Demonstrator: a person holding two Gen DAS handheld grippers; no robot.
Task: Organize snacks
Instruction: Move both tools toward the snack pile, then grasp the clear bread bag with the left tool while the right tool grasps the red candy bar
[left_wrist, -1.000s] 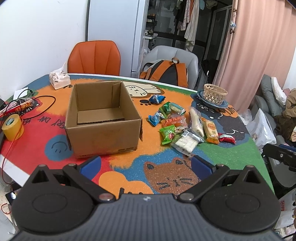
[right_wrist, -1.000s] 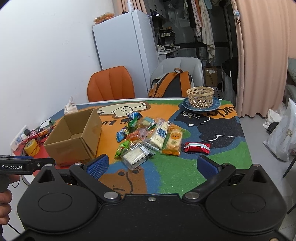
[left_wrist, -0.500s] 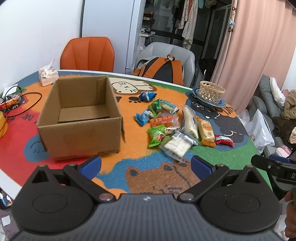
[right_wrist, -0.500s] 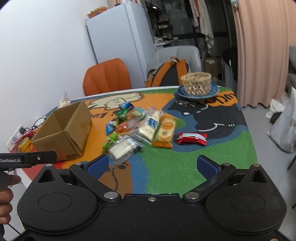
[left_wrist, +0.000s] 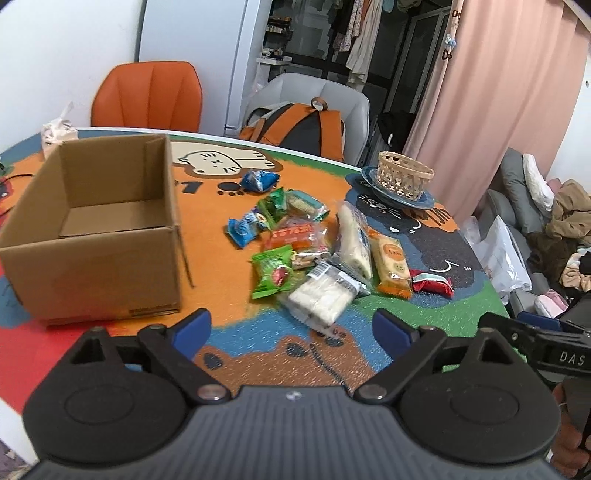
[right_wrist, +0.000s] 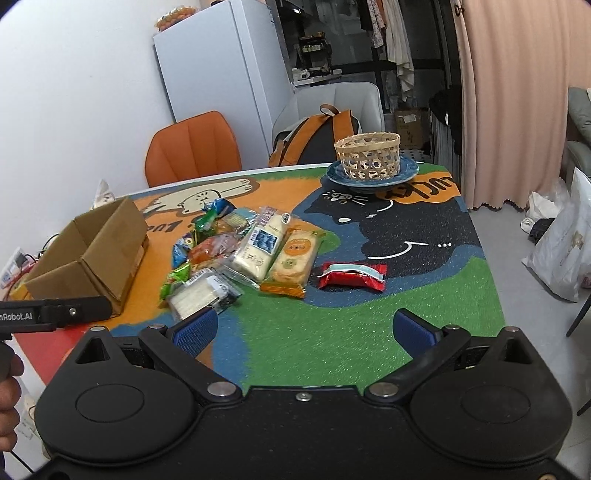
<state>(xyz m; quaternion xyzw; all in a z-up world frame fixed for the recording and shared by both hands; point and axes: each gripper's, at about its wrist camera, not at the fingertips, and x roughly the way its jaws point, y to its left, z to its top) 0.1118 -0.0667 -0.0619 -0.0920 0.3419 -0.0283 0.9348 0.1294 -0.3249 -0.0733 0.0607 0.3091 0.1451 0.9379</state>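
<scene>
Lying just ahead of closing left tongs (left_wrist: 291, 326); snacks (left_wrist: 317, 254) untouched.

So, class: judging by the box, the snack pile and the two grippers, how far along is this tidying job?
Nothing looks done: the cardboard box is empty. Nothing is in hand either; the left gripper is closing on nothing, and the right gripper is open and empty. Everything remains: the snack pile and the red packet beside it lie on the table.

Brown cardboard box (left_wrist: 92, 236). Tablecloth (right_wrist: 332, 332): orange, green, blue, black, with cat cartoons. Green packet (left_wrist: 271, 273); red packet (right_wrist: 352, 275) at 3 o'clock of orange one (right_wrist: 293, 260).
</scene>
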